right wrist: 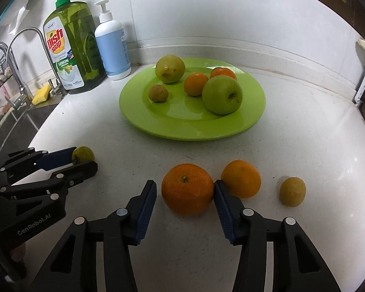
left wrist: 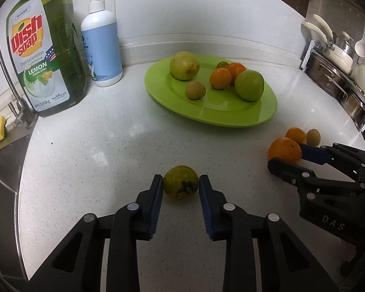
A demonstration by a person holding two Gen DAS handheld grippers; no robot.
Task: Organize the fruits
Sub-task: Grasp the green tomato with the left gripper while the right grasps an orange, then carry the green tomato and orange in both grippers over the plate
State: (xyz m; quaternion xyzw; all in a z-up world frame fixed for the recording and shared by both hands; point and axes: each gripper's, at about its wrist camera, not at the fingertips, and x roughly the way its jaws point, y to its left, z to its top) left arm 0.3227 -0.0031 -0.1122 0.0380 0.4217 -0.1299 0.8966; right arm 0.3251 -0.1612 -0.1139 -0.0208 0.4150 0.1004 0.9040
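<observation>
Gathering fruit onto green plate (right wrist: 133, 112): six sat there | left gripper (left wrist: 180, 182) pinched small green fruit (left wrist: 180, 182) | right gripper (right wrist: 185, 189) spread around orange (right wrist: 187, 188), one pad touching | two more waited.

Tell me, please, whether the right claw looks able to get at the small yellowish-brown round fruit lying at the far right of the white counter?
Probably yes. The small yellowish-brown round fruit lies apart on bare white counter, nothing covering it. The right claw now straddles the large orange, so it would need to shift past the smaller orange.
</observation>
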